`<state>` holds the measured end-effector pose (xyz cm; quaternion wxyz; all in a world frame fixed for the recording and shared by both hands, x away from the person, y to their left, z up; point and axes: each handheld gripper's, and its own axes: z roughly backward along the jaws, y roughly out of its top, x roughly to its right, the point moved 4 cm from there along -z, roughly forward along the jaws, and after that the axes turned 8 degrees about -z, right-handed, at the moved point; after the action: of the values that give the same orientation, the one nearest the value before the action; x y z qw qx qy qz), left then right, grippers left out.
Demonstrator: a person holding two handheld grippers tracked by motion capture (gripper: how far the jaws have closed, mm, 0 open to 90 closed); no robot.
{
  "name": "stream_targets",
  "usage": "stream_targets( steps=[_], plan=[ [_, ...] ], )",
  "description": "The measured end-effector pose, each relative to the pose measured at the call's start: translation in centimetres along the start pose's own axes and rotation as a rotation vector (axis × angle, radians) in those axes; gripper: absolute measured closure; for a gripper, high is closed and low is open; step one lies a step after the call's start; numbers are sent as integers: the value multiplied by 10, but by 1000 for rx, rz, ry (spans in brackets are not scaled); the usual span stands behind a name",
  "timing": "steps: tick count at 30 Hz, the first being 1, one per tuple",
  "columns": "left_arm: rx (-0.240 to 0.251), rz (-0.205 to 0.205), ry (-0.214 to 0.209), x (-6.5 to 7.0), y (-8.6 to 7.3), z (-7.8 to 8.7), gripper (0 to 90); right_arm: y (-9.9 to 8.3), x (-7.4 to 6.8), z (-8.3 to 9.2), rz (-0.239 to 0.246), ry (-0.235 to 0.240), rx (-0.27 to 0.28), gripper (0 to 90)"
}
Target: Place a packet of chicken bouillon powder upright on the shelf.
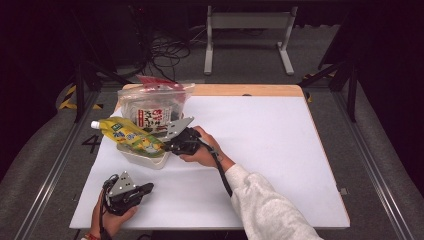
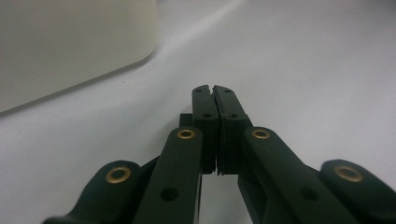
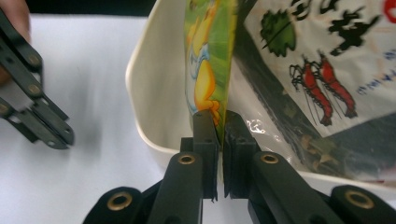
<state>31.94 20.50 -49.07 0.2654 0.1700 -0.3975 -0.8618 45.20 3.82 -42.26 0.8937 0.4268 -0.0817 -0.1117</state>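
Right hand-held gripper (image 3: pixel 220 123) pinches yellow-green pouch (image 3: pixel 208 56) beside shrimp-printed bag (image 3: pixel 322 65).

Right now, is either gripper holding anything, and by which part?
The right gripper pinches the yellow-green spouted pouch by its bottom edge; the left gripper holds nothing.

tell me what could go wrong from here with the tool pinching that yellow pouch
The right tool grips only the thin bottom edge of the yellow pouch, so it may slip free when lifted. The pouch lies in the white tray against the clear bag of snacks; pulling could drag either along.
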Motion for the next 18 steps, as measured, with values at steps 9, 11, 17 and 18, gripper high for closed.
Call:
stream_targets(
  steps=[9, 11, 17, 18],
  plan=[
    [-1, -14, -32, 4, 1, -2, 877, -3, 0, -20, 38, -8, -81, 858],
    [9, -7, -36, 4, 1, -1, 873, -2, 0, -23, 23, 0, -69, 859],
    [4, -16, -48, 6, 1, -2, 858, -1, 4, -27, -64, 27, -90, 860],
    [2, -20, -48, 6, 2, -3, 857, -1, 6, -28, -85, 30, -96, 860]
  ],
)
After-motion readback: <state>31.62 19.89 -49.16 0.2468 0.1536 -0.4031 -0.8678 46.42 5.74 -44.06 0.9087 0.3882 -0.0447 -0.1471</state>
